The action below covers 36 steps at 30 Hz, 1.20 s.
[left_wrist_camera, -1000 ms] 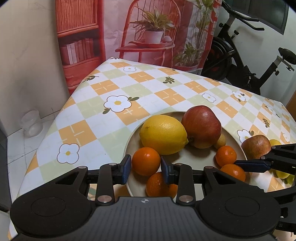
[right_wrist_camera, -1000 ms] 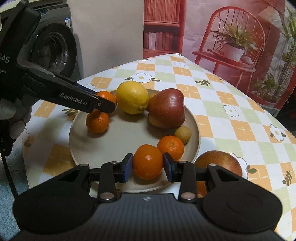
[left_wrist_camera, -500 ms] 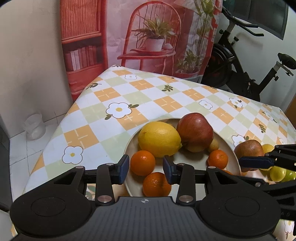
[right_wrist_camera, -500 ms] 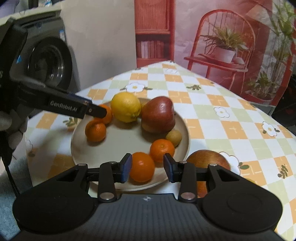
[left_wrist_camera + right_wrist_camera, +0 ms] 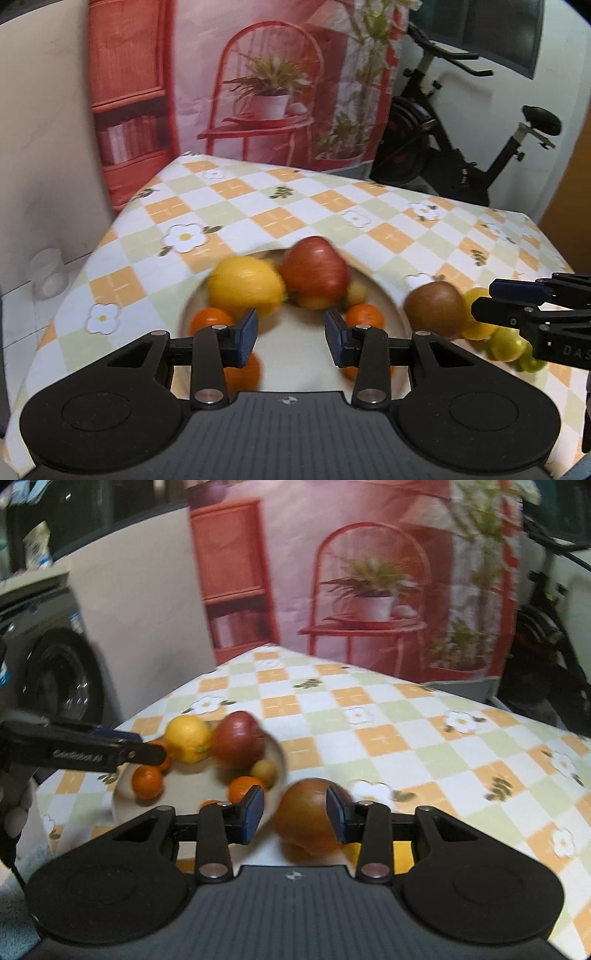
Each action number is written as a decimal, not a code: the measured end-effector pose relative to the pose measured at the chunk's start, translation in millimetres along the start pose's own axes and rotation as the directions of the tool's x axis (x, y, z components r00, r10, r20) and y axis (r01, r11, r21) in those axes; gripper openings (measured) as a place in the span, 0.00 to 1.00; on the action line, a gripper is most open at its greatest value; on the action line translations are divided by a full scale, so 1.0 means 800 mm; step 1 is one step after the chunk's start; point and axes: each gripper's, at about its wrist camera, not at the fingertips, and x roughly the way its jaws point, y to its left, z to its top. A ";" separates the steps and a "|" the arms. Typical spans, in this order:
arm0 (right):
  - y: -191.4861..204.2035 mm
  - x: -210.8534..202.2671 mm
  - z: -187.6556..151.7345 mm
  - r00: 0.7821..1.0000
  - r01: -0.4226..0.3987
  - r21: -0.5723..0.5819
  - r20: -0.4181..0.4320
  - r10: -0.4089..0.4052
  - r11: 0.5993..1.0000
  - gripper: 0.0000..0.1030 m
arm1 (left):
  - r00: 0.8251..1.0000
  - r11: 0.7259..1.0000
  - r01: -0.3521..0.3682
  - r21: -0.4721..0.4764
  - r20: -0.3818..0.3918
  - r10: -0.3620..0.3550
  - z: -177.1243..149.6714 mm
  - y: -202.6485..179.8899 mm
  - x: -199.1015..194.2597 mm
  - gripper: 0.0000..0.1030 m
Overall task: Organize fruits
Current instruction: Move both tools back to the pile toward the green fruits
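Between the parted jaws of the right gripper (image 5: 294, 814) sits a brownish-red apple (image 5: 308, 814) on the counter (image 5: 424, 738), just right of the plate (image 5: 123, 794); whether the blue pads touch its skin I cannot tell (motion blur). This gripper is the nearer one. Over the plate's near side, the left gripper (image 5: 291, 334) hangs with jaws released, grasping nothing. Farther out lie a yellow lemon (image 5: 245, 286), a glossy red apple (image 5: 316, 271) and small oranges (image 5: 364, 315), all round and smooth. Yellow-green fruits (image 5: 508, 343) cluster to the right on the checked cloth.
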 end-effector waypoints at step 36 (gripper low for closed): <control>-0.105 -0.087 -0.104 0.993 0.108 0.147 -0.061 -0.100 0.983 0.62 | 0.980 0.966 0.194 0.169 -0.069 -0.185 -0.012 -0.146 0.035 0.41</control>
